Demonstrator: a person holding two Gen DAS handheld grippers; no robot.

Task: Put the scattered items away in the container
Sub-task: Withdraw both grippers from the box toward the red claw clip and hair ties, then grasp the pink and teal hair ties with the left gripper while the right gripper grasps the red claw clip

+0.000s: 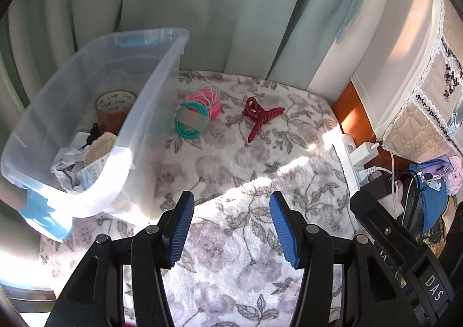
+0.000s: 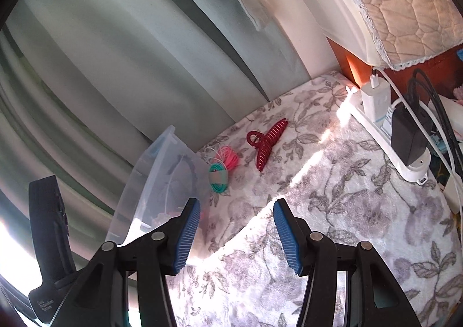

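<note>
A clear plastic bin (image 1: 150, 90) with blue handles stands at the left on a floral blanket (image 1: 231, 240). Inside it lie a roll of brown tape (image 1: 114, 110), crumpled paper and small packets. Beside the bin rests a bundle of teal and pink hair ties (image 1: 196, 116), and a dark red claw clip (image 1: 259, 117) lies to its right. My left gripper (image 1: 231, 228) hovers open and empty well short of them. The right wrist view shows the same bin (image 2: 162, 176), hair ties (image 2: 222, 168) and claw clip (image 2: 267, 143). My right gripper (image 2: 237, 231) is open with nothing between its blue pads.
Green curtains (image 1: 202, 9) hang behind the blanket. A white power strip (image 2: 385, 136) with chargers and cables lies along the right edge, next to a quilted lace-trimmed cover (image 2: 405, 17). Part of the other gripper's black body (image 2: 49, 234) shows at the far left of the right wrist view.
</note>
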